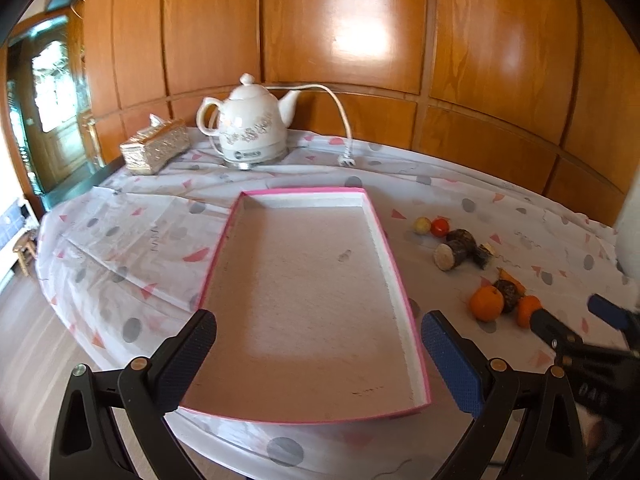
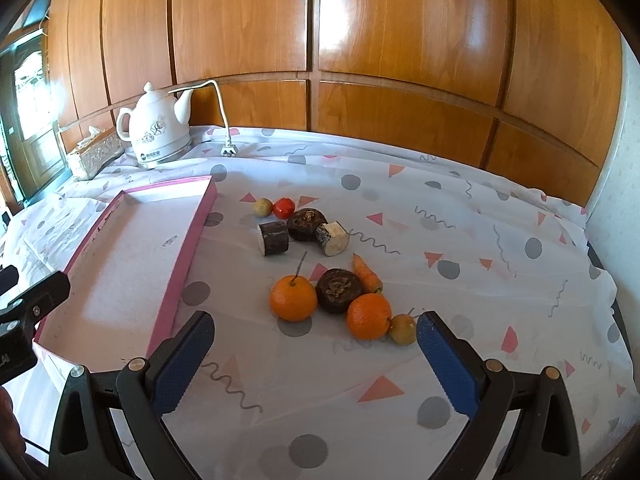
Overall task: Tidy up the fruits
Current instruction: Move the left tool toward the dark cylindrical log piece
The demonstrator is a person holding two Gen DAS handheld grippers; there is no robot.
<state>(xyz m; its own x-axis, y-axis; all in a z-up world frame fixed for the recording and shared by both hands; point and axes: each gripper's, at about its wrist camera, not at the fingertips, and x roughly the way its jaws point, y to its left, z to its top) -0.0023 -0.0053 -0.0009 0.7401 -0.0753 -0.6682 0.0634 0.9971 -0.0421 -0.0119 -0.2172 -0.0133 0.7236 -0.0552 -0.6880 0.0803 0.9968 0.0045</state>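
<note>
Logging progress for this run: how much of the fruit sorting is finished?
Nothing is sorted: the pink-rimmed cardboard tray is empty. Both the left tongs and the right tongs are open, holding nothing. Two round oranges, the red tomato and the other pieces remain on the patterned tablecloth.

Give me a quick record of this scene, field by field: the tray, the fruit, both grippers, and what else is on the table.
tray: pink-edged tray, nothing in it
fruit: two oranges, red tomato, carrot, all on the tablecloth right of the tray
left gripper: open, over the tray
right gripper: open, short of the oranges
other: white kettle, tissue box
</note>
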